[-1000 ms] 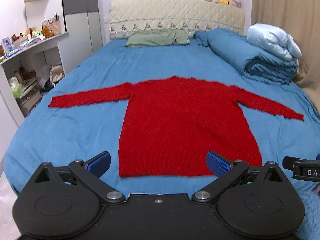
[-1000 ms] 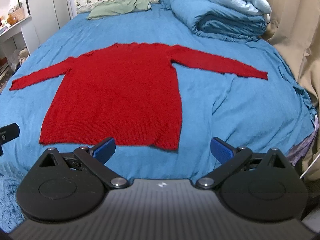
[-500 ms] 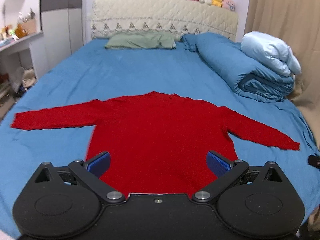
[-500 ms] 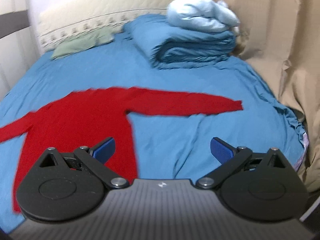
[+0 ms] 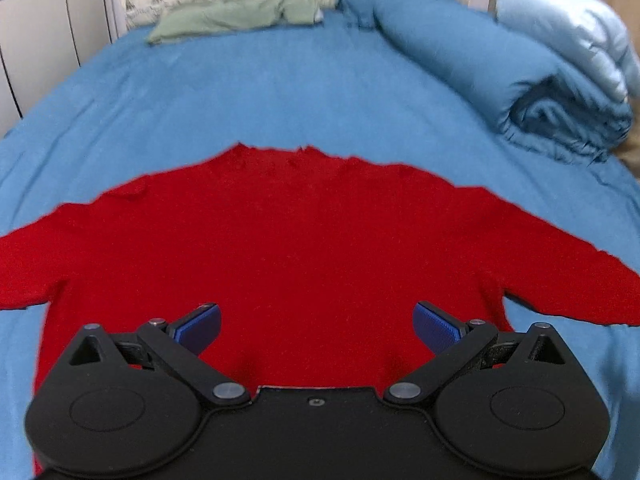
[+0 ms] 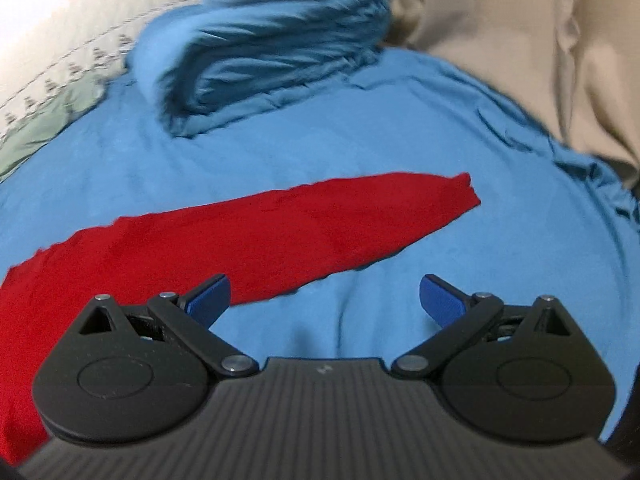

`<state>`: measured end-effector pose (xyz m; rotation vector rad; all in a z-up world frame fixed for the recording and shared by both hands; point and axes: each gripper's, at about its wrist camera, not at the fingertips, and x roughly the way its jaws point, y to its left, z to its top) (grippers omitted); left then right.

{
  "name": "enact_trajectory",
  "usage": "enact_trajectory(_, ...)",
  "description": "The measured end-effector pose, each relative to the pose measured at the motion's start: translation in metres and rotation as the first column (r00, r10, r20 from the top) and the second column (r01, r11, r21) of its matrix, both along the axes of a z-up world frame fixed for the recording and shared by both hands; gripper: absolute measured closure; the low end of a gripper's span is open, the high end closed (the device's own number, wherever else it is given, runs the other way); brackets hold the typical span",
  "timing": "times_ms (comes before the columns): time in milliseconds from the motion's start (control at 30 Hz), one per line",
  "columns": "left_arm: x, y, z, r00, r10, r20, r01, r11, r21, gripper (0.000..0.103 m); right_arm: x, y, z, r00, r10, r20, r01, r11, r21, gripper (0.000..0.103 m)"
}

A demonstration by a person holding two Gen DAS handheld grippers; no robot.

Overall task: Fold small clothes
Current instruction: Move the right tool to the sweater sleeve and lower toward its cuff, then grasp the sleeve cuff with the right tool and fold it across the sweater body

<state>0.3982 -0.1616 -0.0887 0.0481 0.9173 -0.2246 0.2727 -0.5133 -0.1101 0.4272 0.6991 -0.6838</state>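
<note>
1. The left gripper (image 5: 316,330), blue-padded fingers (image 5: 198,328) spread apart, hovers over the red knitted long-sleeved sweater (image 5: 304,248), which lies flat on the blue bed (image 5: 280,96).
2. The right gripper (image 6: 324,300), fingers apart, is near the sweater's outstretched right sleeve (image 6: 320,224).

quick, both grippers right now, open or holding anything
left gripper: open, empty, over the red sweater.
right gripper: open, empty, near the sweater's sleeve.
</note>
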Motion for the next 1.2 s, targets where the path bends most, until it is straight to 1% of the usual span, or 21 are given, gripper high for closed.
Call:
enact_trajectory(67, 0.01, -0.004, -0.007, 0.999, 0.007, -0.037, -0.007, 1.0, 0.01, 0.0, 0.01, -0.017, -0.012, 0.999, -0.035, -0.014, 0.035, 0.999, 0.035, 0.0)
enact_trajectory(133, 0.017, -0.01, -0.01, 0.998, 0.017, -0.068, -0.015, 1.0, 0.027, 0.0, 0.014, -0.028, -0.019, 0.998, -0.062, -0.02, 0.062, 0.997, 0.045, 0.0)
enact_trajectory(200, 0.025, -0.017, -0.012, 0.997, 0.024, -0.08, -0.02, 0.998, 0.053, 0.0, 0.019, -0.036, -0.026, 0.996, -0.081, -0.028, 0.082, 0.995, 0.047, 0.0)
enact_trajectory(267, 0.031, -0.023, -0.014, 0.996, 0.026, -0.081, -0.02, 0.997, 0.068, 0.0, 0.022, -0.044, -0.034, 0.996, -0.092, -0.017, 0.093, 0.994, 0.051, 0.0)
enact_trajectory(367, 0.04, -0.031, -0.022, 0.996, 0.017, -0.09, -0.011, 0.997, 0.076, 0.0, 0.022, -0.057, -0.046, 0.988, -0.147, 0.041, 0.144, 0.987, 0.068, 0.0)
enact_trajectory(400, 0.042, -0.033, -0.025, 0.996, 0.018, -0.091, -0.011, 0.997, 0.081, 0.0, 0.022, -0.062, -0.051, 0.984, -0.172, 0.05, 0.168, 0.983, 0.076, 0.003)
enact_trajectory(467, 0.049, -0.037, -0.032, 0.995, 0.02, -0.096, -0.011, 0.996, 0.09, 0.0, 0.022, -0.07, -0.059, 0.975, -0.212, 0.065, 0.206, 0.974, 0.096, 0.011)
enact_trajectory(533, 0.056, -0.04, -0.037, 0.995, 0.023, -0.098, -0.014, 0.996, 0.09, 0.0, 0.022, -0.078, -0.065, 0.965, -0.246, 0.089, 0.236, 0.966, 0.105, 0.024)
enact_trajectory(567, 0.059, -0.042, -0.039, 0.995, 0.021, -0.097, -0.013, 0.996, 0.088, 0.0, 0.022, -0.082, -0.066, 0.96, -0.262, 0.101, 0.252, 0.962, 0.106, 0.026)
enact_trajectory(600, 0.062, -0.043, -0.041, 0.995, 0.017, -0.097, -0.009, 0.996, 0.084, 0.0, 0.023, -0.086, -0.067, 0.955, -0.276, 0.107, 0.265, 0.958, 0.106, 0.032)
enact_trajectory(667, 0.069, -0.046, -0.047, 0.995, 0.016, -0.098, -0.007, 0.996, 0.089, 0.0, 0.025, -0.091, -0.067, 0.947, -0.301, 0.115, 0.289, 0.951, 0.106, 0.047)
enact_trajectory(700, 0.073, -0.047, -0.051, 0.995, 0.021, -0.101, -0.011, 0.995, 0.097, 0.001, 0.026, -0.093, -0.067, 0.945, -0.307, 0.115, 0.296, 0.949, 0.105, 0.065)
enact_trajectory(733, 0.077, -0.048, -0.055, 0.994, 0.024, -0.107, -0.013, 0.995, 0.103, 0.001, 0.028, -0.095, -0.065, 0.945, -0.306, 0.115, 0.295, 0.95, 0.103, 0.078)
enact_trajectory(833, 0.086, -0.048, -0.066, 0.989, 0.024, -0.143, -0.011, 0.996, 0.091, 0.001, 0.032, -0.093, -0.051, 0.951, -0.272, 0.149, 0.26, 0.961, 0.099, 0.082)
enact_trajectory(900, 0.091, -0.046, -0.07, 0.984, 0.018, -0.176, -0.006, 0.997, 0.073, 0.005, 0.039, -0.085, -0.035, 0.959, -0.228, 0.171, 0.217, 0.973, 0.08, 0.083)
enact_trajectory(967, 0.092, -0.04, -0.064, 0.983, -0.001, -0.184, 0.008, 0.999, 0.036, 0.006, 0.054, -0.072, -0.016, 0.968, -0.161, 0.193, 0.15, 0.986, 0.068, 0.083)
enact_trajectory(1033, 0.093, -0.033, -0.052, 0.984, -0.022, -0.178, 0.023, 1.0, 0.002, 0.006, 0.078, -0.051, 0.008, 0.971, -0.068, 0.229, 0.056, 0.997, 0.057, 0.083)
enact_trajectory(1100, 0.093, -0.024, -0.036, 0.988, -0.023, -0.15, 0.026, 1.0, 0.014, 0.006, 0.106, -0.02, 0.034, 0.959, 0.043, 0.282, -0.058, 0.997, 0.047, 0.083)
enact_trajectory(1167, 0.095, -0.009, -0.019, 0.992, -0.023, -0.121, 0.027, 0.999, 0.036, 0.006, 0.133, 0.017, 0.055, 0.931, 0.152, 0.332, -0.175, 0.984, 0.04, 0.083)
enact_trajectory(1200, 0.096, 0.001, -0.011, 0.993, -0.026, -0.119, 0.03, 0.999, 0.032, 0.006, 0.149, 0.044, 0.066, 0.908, 0.226, 0.353, -0.251, 0.968, 0.025, 0.083)
